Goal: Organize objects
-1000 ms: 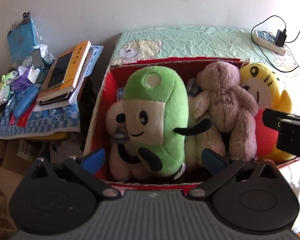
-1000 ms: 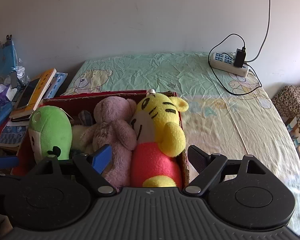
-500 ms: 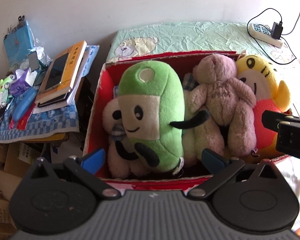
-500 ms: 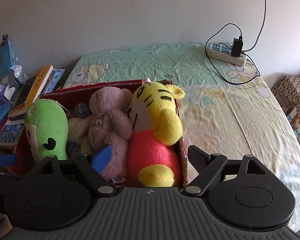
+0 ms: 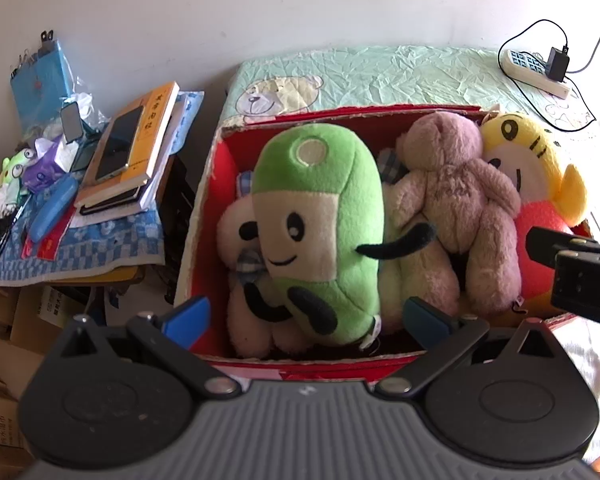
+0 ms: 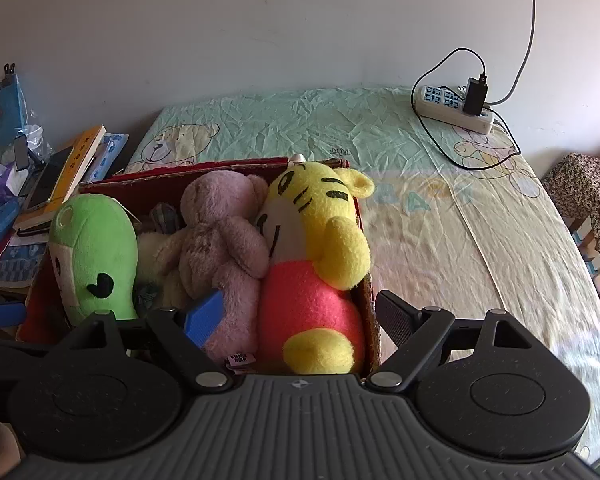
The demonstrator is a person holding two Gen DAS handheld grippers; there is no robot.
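Bedsheet (image 6: 420, 208) — pink bear (image 6: 220, 248) tag reads "KIWIE BEAR".

Two close wrist views down into one shared red box (image 5: 204, 216) of plush toys.

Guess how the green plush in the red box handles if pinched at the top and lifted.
The green plush looks soft, so its top will likely compress. Probably light for its bulk. It lies on a cream toy inside the red box, so lifting may drag that neighbour.
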